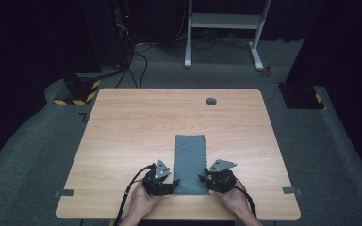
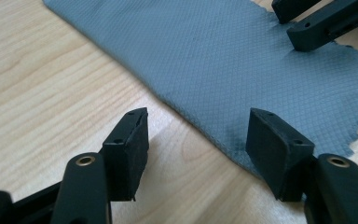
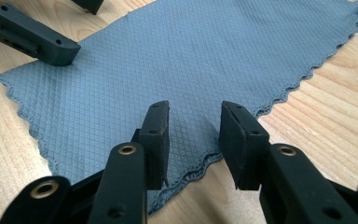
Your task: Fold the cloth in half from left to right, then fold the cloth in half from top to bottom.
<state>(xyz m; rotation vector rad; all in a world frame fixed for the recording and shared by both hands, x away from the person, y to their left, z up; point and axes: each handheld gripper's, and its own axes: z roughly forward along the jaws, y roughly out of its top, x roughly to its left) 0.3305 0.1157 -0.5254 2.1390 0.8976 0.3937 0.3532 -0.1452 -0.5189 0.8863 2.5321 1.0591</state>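
A grey waffle-weave cloth [image 1: 191, 160] lies as a long narrow strip on the wooden table [image 1: 136, 122], its short end toward the near edge. My left gripper [image 1: 175, 182] sits at the cloth's near left corner. In the left gripper view the cloth [image 2: 242, 56] has its long edge running between the jaws of the left gripper [image 2: 198, 140], which stand wide open. My right gripper [image 1: 201, 178] is at the near right corner. In the right gripper view the right gripper [image 3: 193, 135] hangs open just over the cloth [image 3: 191, 56] and its zigzag edge, the pads not pressing it.
A round cable hole [image 1: 211, 101] sits near the table's far edge. Beyond the table on the grey floor stand a white desk frame [image 1: 226, 28] and a black base with yellow stripes [image 1: 78, 92]. Bare wood lies on both sides of the cloth.
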